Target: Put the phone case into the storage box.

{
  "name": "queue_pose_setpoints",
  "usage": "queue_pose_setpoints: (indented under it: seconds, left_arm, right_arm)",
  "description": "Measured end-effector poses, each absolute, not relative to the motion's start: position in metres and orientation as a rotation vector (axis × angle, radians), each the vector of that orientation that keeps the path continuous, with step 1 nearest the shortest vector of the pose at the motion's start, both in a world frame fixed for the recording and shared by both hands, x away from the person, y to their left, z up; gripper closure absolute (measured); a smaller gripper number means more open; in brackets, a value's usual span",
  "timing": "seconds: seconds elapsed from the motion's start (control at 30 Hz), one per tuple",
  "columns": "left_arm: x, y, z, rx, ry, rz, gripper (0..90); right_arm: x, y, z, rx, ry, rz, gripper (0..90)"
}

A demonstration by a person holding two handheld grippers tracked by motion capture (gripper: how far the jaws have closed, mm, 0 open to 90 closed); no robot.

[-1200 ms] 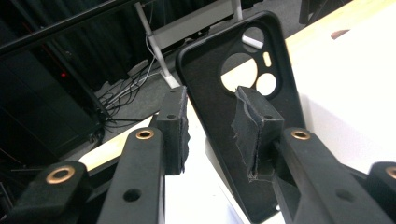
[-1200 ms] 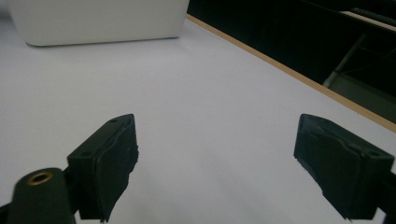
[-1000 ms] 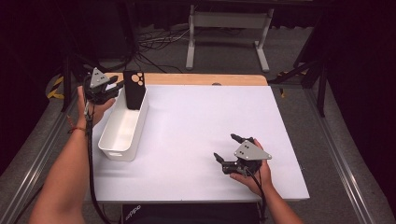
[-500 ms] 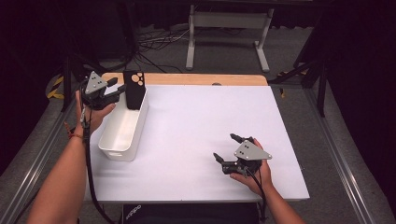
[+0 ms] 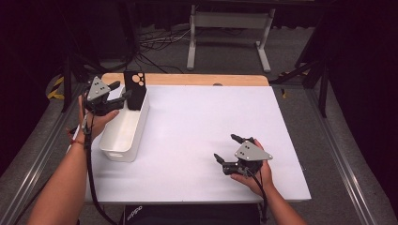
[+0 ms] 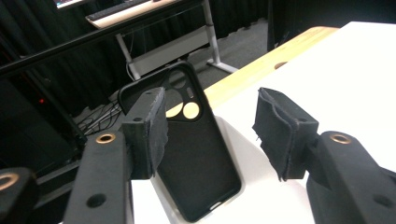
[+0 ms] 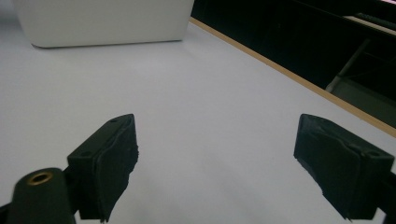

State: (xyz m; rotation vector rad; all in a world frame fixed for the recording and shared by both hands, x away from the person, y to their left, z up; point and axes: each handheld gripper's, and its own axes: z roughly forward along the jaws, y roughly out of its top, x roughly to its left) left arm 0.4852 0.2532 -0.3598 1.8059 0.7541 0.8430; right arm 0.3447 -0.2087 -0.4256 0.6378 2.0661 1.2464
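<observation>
We judge the placing done: the black phone case (image 5: 134, 90) stands propped in the white bin (image 5: 123, 136), our left gripper (image 5: 121, 92) has just been opening with nothing pinched, and our right gripper (image 5: 226, 149) rests wide on the worktop (image 5: 197, 122).

Light falls from overhead onto the flat white tabletop (image 5: 206, 131), bright and even, with no glare; everything beyond it toward twelve o'clock sinks into near black. My hands cast only faint, soft shadows. The high view is soft and grainy. In my gripper views the nearest black foam pads (image 6: 149, 130) blur slightly.
</observation>
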Motion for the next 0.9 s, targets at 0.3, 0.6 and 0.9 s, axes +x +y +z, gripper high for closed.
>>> queue_pose_setpoints:
  seconds: [0.3,0.6,0.9]
  left_arm:
    - [0.469,0.256,-0.358,1.748,0.746,0.847,37.4]
    - [0.457,0.254,-0.36,1.74,0.741,0.832,31.5]
    - [0.446,0.249,-0.359,1.744,0.713,0.829,23.2]
  right_arm:
    - [0.344,-0.208,-0.424,0.639,2.064,1.249,14.1]
    - [0.344,-0.208,-0.424,0.638,2.064,1.252,14.1]
    - [0.345,-0.209,-0.425,0.643,2.062,1.252,14.1]
